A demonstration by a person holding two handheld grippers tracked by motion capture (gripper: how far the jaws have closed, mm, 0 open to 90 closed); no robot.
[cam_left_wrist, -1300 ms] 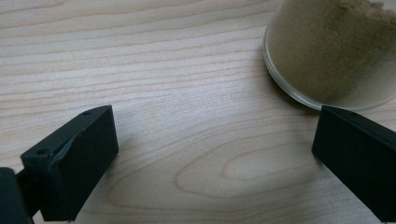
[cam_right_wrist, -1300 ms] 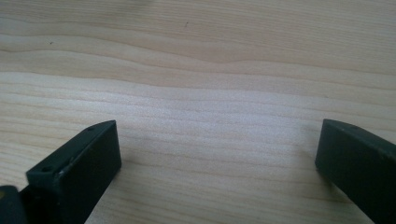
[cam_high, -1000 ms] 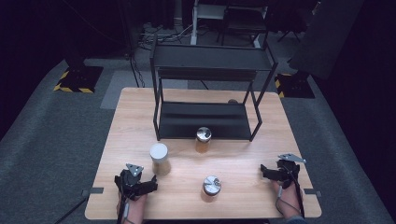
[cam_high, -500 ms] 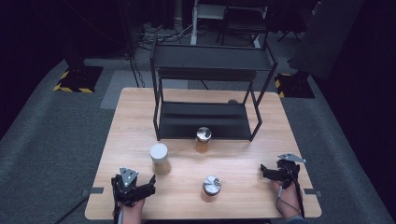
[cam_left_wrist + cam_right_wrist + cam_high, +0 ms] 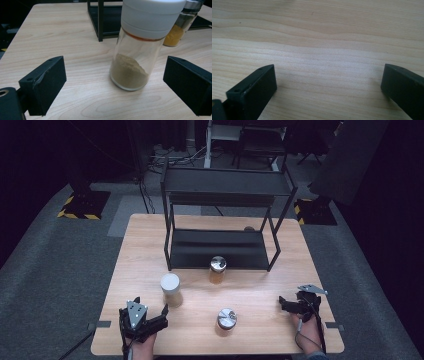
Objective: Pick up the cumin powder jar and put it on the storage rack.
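Since the earlier frame my left gripper [image 5: 150, 316] slid left along the near table edge; right one hasn't budged. White-lid jar [image 5: 170, 289], tan powder inside, stands upright on the table [image 5: 260, 295], just ahead of my left gripper & between its jaw lines but w/ clear gaps both sides [image 5: 140, 50]. Jaws wide apart, nothing gripped. Amber jar [image 5: 217, 269] behind it by the black rack [image 5: 220, 195]; steel-lid jar [image 5: 226, 319] mid-front. Right gripper [image 5: 287, 304] rests near the right edge, jaws spread over bare wood.
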